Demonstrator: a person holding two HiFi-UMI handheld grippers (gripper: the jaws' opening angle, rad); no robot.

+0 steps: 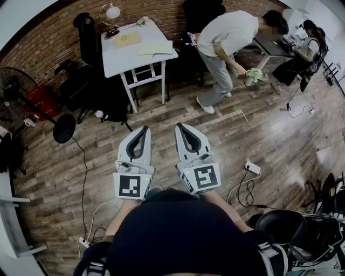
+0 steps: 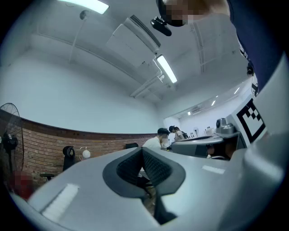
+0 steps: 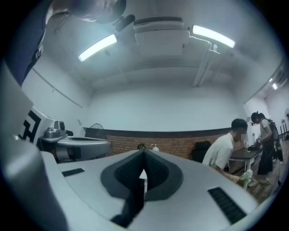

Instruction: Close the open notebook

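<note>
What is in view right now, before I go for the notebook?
table: one, white, by the brick wall
notebook: one, pale yellow, open on the table's right side
tan pad: one, tan, on the table left of the notebook
lamp: one, white globe, table's far left corner
chair: one, black, left of the table
fan: one, black, far left
crate: one, red, beside the fan
power strip: one, white, on the floor right of the tongs
bending person: one, white top, right of the table
second person: one, dark clothes, far right
left tongs: one, grey, shut, empty
right tongs: one, grey, shut, empty
</note>
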